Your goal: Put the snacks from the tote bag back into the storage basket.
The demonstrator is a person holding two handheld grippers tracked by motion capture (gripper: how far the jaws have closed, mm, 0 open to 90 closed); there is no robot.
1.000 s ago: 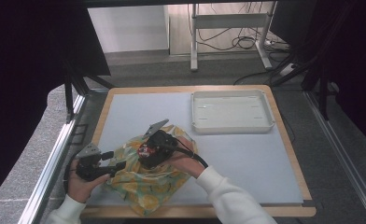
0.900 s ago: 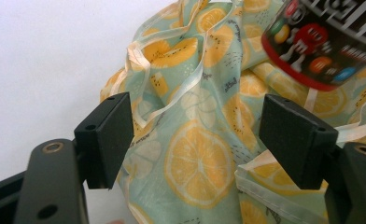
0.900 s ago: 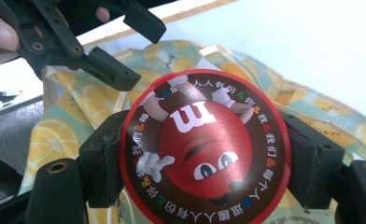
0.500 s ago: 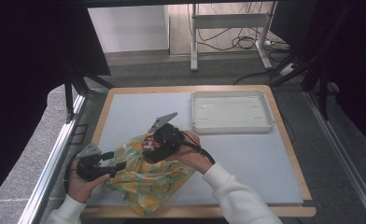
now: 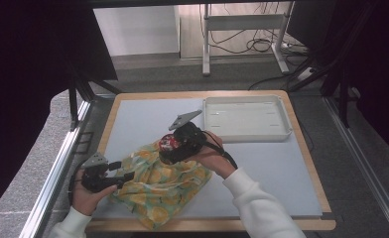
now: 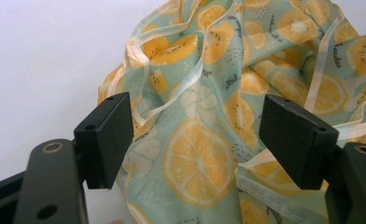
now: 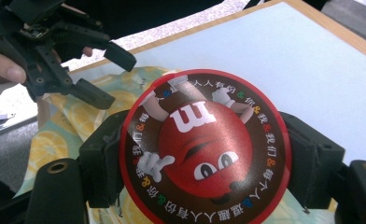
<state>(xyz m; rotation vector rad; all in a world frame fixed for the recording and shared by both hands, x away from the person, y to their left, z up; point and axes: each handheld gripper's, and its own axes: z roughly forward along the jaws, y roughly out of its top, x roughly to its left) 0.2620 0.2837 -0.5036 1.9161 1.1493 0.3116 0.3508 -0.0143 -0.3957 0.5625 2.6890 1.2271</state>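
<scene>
Right gripper (image 5: 168, 148) pinches the round tin (image 7: 204, 147); I have lifted it off the cloth bag (image 5: 158, 191) near the desk's front edge. Left gripper (image 6: 197, 140) jaws spread.

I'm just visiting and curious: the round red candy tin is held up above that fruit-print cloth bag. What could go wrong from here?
1. The right gripper pinches the round tin only at its curved rim, so it might twist or slip out and drop.
2. The left gripper stands open around the cloth bag without pinching it, so the bag may slide across the table.
3. The white tray sits apart, so carrying the tin there leaves time for a slip.
</scene>
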